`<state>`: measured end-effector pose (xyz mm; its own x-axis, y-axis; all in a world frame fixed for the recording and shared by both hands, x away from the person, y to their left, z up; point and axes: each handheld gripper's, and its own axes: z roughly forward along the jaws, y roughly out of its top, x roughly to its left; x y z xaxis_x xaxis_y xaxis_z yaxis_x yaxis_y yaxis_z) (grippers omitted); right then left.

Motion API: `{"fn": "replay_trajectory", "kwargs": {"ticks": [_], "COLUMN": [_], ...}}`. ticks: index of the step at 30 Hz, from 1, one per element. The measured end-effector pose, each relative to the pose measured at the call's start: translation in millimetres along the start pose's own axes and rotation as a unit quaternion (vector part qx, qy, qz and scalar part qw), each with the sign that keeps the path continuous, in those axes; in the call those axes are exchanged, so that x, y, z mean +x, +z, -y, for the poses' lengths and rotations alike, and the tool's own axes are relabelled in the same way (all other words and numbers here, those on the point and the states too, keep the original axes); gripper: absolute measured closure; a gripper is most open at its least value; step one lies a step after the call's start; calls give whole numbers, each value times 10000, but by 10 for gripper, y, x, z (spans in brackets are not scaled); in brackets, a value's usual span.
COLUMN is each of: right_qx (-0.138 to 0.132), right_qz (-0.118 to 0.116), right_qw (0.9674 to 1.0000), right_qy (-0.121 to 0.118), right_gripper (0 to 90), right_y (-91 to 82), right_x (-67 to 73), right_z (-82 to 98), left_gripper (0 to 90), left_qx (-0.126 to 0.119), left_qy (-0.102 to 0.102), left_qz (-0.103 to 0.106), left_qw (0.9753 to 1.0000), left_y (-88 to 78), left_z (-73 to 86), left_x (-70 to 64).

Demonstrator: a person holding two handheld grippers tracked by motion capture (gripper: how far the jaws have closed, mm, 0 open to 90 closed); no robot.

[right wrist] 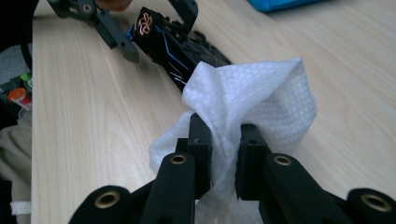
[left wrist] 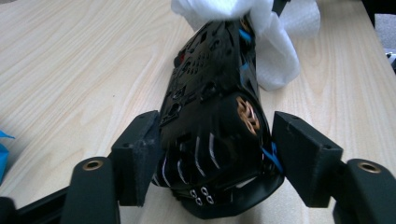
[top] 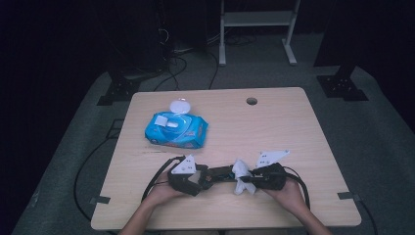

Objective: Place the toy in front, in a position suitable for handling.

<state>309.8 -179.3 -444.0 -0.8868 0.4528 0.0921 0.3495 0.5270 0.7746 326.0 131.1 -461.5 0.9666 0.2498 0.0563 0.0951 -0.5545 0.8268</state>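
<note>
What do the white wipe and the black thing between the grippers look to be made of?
Wipe: soft nonwoven cloth, matte, with a dimpled weave and limp folds. Black thing: probably hard moulded plastic, glossy, with bright reflections, vent slots and blue and copper accents.

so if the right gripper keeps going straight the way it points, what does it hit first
Probably the black device: the right gripper, shut on the white wipe, points along the table at the end of it, and the wipe looks to be already against it, though depth is unclear.
</note>
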Motion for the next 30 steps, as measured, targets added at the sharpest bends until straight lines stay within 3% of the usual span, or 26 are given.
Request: {"fn": "replay_trajectory", "kwargs": {"ticks": [3,10,13,20,22,26,30], "right_qx": [80,30,-160,-150,13,91,142], "right_qz": [0,-78,-161,-205,-237,-204,-276], "right_qw": [10000,9999,9997,9996,9996,9997,9995], "right_qy": [-2,61,128,152,139,81,-24], "right_gripper": [786,786,786,787,785,773,683], "right_y": [22,20,3,123,211,240,285], "right_x": [6,-16,-18,-34,-40,-22,-4], "right_z": [22,-21,-126,-252,-250,-257,-306], "left_gripper": [312,302,237,135,109,104,122], "left_qx": [110,94,114,127,221,337,555], "left_qy": [-39,-57,-80,-250,-380,-442,-506], "left_qz": [-19,-39,-64,-91,-101,-72,8], "left_qw": [9999,9999,9999,9996,9990,9984,9972], "left_y": [16,32,37,42,54,84,155], "left_z": [9,11,2,17,34,55,67], "left_x": [6,16,12,29,49,69,78]}}
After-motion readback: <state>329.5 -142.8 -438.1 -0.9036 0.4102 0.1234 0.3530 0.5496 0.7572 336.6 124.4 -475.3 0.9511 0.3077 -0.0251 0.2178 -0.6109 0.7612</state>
